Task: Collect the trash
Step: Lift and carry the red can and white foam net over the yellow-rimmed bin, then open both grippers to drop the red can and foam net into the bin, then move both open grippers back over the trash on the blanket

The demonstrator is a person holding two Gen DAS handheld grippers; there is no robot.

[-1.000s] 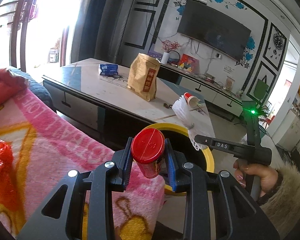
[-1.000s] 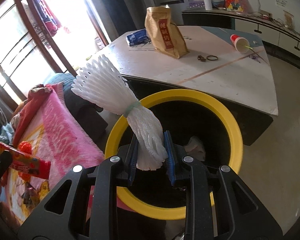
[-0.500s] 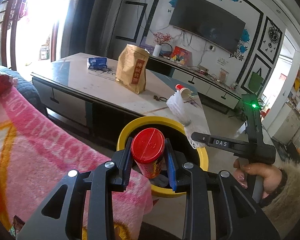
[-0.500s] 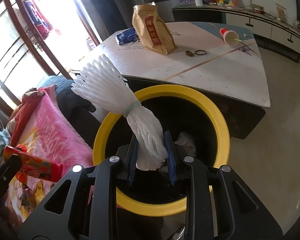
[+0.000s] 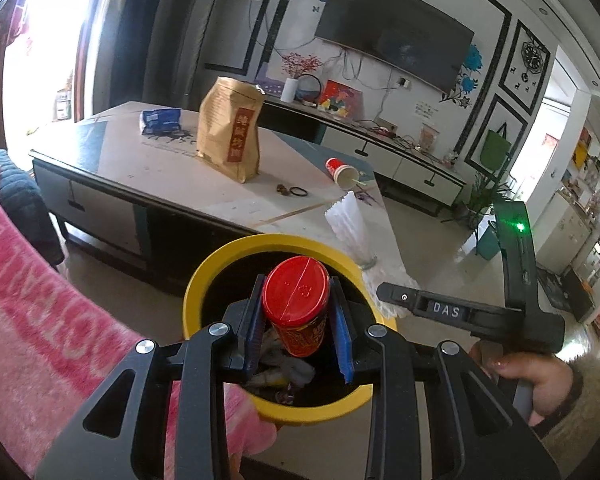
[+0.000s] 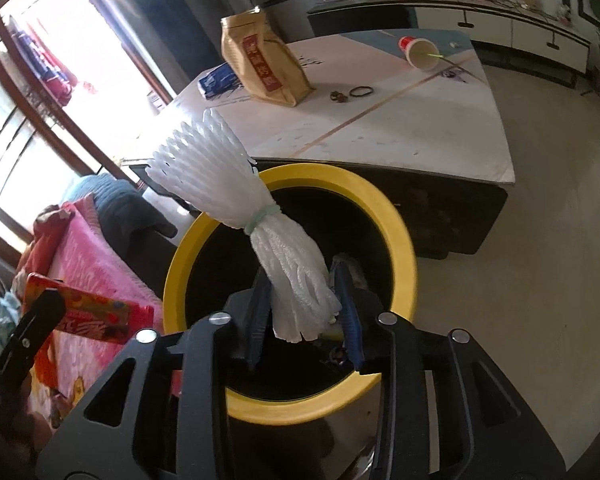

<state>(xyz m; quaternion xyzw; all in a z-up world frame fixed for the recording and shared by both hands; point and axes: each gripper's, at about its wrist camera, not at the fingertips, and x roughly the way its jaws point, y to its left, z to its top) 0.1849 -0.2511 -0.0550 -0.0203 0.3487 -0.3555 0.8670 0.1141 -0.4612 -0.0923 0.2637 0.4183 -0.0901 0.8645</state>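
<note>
A black bin with a yellow rim (image 5: 204, 280) stands on the floor between the sofa and the coffee table. My left gripper (image 5: 298, 320) is shut on a red-lidded snack canister (image 5: 296, 296), held over the bin's mouth. My right gripper (image 6: 304, 312) also hangs over the bin (image 6: 400, 240). Its jaws are opening. A white foam net bundle (image 6: 216, 168) still stands between them, leaning on the right pad with a gap at the left pad. Crumpled trash lies inside the bin. The canister (image 6: 96, 316) shows at the lower left of the right wrist view.
The coffee table (image 5: 180, 184) behind the bin carries a brown paper bag (image 5: 230, 132), a tipped red paper cup (image 5: 340, 172), a blue packet (image 5: 160, 120) and a hair band. A pink blanket (image 5: 40, 340) covers the sofa at left. A hand in a furry sleeve (image 5: 540, 380) grips the right tool.
Both grippers have come forward and lower over the bin, which now sits right under them. The right jaws have widened around the foam net. The left grip on the canister is unchanged.
</note>
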